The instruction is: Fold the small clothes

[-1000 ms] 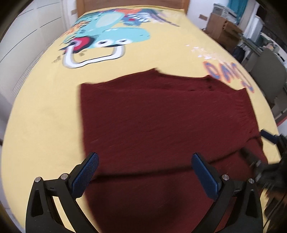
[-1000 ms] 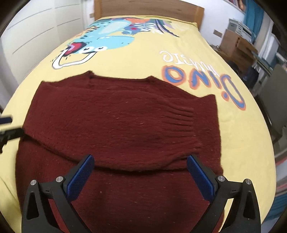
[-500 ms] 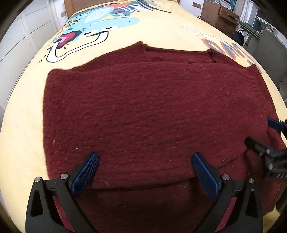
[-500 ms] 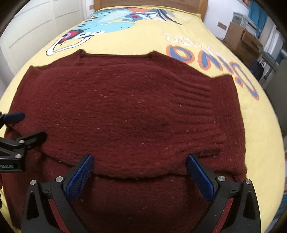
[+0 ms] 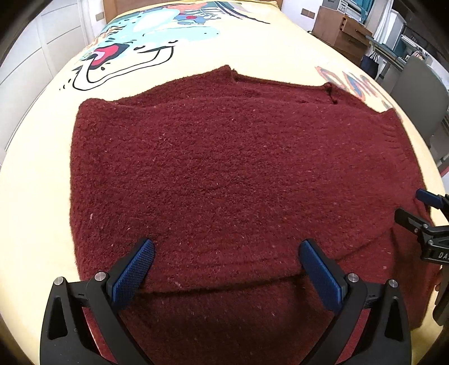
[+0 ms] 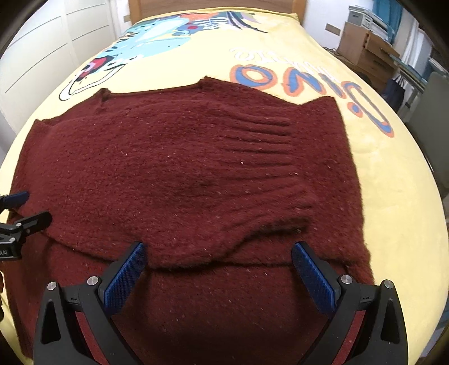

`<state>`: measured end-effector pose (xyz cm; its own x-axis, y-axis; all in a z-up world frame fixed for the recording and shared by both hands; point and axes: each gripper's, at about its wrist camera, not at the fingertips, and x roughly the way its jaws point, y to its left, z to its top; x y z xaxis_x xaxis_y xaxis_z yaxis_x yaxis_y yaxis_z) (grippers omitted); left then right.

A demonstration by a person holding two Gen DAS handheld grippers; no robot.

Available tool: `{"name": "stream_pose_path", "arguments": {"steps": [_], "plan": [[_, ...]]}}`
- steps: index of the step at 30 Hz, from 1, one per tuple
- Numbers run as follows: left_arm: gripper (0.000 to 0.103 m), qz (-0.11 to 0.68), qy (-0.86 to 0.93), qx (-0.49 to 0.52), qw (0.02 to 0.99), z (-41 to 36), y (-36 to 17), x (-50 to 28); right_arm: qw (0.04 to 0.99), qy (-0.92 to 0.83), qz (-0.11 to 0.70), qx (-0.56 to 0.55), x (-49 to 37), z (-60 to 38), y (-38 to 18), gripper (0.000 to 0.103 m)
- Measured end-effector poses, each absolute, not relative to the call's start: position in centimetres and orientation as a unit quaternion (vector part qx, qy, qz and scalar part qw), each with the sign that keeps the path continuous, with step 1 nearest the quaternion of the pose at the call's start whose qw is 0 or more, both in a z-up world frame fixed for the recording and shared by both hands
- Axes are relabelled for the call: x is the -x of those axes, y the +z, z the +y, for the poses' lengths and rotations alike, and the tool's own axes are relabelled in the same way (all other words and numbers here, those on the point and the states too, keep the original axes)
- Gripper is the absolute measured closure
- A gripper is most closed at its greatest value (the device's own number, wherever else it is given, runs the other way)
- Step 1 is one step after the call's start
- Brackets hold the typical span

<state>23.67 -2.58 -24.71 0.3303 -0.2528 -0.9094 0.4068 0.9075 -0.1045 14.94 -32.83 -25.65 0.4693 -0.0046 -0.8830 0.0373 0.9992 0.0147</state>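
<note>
On bed (image 5: pixel 33 196) — sweater (image 5: pixel 224 174) lies crosswise (neckline far) | both tools (image 5: pixel 224 269) (image 6: pixel 219 266) apart

Sweater (image 5: pixel 224 168) – fuzzy maroon knit, ribbed cuff; bedspread (image 6: pixel 393 174) – smooth matt printed cloth; headboard (image 6: pixel 213 5) wood.

The yellow bedspread (image 6: pixel 378 179) carries big orange-and-blue letters reading "Dino" (image 6: pixel 306 87), upside down in the right wrist view, with smaller white letters above them too blurred to read, and the right hand-held gripper (image 5: pixel 421 209) shows white "DA".
</note>
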Motion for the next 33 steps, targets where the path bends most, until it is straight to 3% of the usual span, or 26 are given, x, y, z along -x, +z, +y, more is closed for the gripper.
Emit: {"name": "stream_pose_path", "arguments": {"steps": [10, 19, 33], "plan": [[0.001, 0.561, -0.185, -0.028, 0.806, 0.5, -20.5, -20.4, 0.873, -0.027, 0.487, -0.012, -9.4, -34.8, -20.3, 0.0], [0.001, 0.551, -0.167, -0.037, 0.817, 3.9, -17.5, -15.0, 0.869, -0.053, 0.491, -0.01, -3.4, -36.3, -19.8, 0.0], [0.001, 0.607, -0.151, -0.064, 0.777, 7.0, -20.8, -8.9, 0.825, -0.062, 0.557, -0.074, 3.4, -39.0, -22.6, 0.0]]}}
